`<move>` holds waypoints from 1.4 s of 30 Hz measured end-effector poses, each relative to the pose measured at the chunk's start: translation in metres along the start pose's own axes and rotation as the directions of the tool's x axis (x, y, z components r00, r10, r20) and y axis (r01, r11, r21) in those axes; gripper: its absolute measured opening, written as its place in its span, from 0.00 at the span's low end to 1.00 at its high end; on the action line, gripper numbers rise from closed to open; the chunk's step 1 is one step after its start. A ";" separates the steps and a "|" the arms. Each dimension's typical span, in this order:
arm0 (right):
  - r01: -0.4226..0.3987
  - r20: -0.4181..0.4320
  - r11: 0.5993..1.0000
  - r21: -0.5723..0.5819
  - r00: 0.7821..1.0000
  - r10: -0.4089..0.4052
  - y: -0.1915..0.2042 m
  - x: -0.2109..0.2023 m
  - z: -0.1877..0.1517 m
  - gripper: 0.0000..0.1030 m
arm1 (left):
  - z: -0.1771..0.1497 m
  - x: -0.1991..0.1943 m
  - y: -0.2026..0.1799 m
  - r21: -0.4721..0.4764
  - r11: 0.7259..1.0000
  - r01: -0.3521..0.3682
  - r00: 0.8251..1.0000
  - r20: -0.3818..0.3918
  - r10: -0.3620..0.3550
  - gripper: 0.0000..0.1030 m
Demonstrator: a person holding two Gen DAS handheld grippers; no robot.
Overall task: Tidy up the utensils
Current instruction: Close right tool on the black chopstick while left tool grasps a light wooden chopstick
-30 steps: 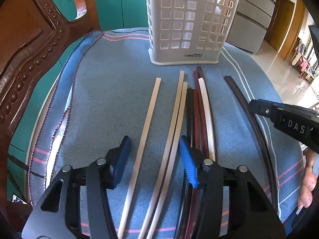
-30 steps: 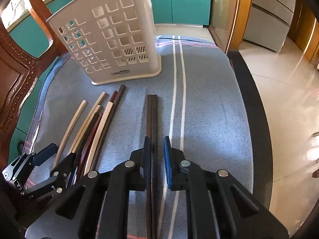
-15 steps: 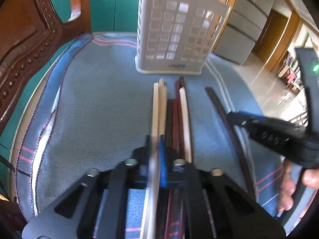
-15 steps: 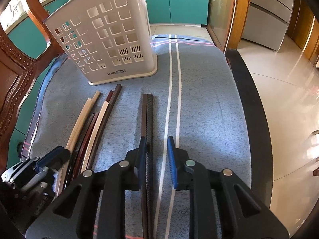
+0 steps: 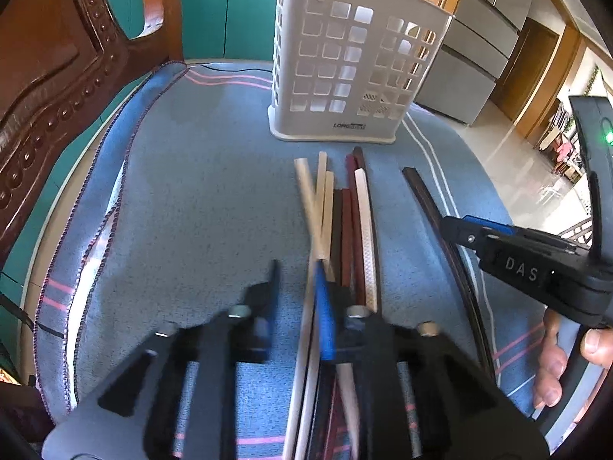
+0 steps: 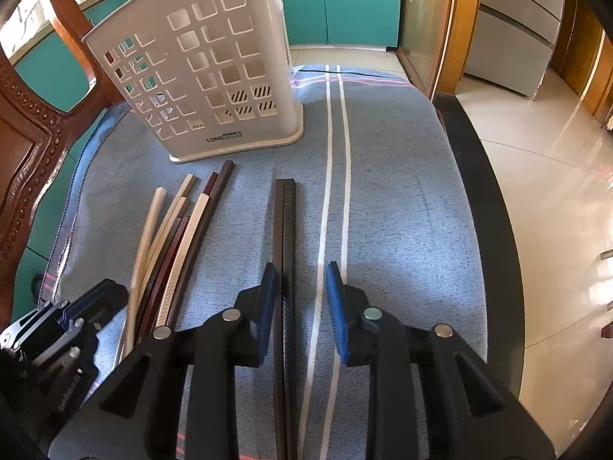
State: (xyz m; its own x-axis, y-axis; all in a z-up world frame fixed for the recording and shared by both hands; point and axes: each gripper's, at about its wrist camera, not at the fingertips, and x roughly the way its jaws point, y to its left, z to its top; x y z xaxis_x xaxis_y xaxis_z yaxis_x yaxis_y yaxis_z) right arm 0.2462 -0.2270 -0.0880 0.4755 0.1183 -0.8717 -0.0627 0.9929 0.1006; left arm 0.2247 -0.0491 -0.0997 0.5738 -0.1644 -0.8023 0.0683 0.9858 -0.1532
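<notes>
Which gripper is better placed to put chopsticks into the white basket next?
Right gripper: opening, it straddles the aligned dark pair. The left gripper's light chopsticks lie crossed.

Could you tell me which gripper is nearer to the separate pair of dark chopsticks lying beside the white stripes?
Right. The right gripper straddles the dark chopstick pair, jaws opening, its left pad beside them. The left gripper is over at the mixed bundle of chopsticks.
</notes>
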 end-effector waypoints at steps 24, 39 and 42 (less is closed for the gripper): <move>-0.016 0.009 1.000 -0.006 1.000 0.017 0.000 -0.002 0.000 0.31 | 0.002 0.006 -0.002 -0.020 0.996 0.088 0.996 -0.018 -0.088 0.28; -0.008 -0.005 1.000 -0.026 1.000 0.008 0.004 0.007 -0.004 0.31 | 0.009 -0.007 0.014 -0.063 0.998 0.020 0.999 0.030 -0.018 0.06; 0.000 -0.006 0.999 -0.044 1.000 0.000 0.012 0.011 -0.006 0.31 | 0.008 -0.005 0.014 -0.061 0.998 0.015 1.000 0.013 -0.014 0.06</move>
State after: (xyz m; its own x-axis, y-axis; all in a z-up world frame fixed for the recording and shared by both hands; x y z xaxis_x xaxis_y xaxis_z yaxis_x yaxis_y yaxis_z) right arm 0.2453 -0.2135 -0.0988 0.4701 0.1183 -0.8746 -0.1017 0.9916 0.0794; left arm 0.2295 -0.0338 -0.0930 0.5830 -0.1777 -0.7928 0.0266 0.9794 -0.2000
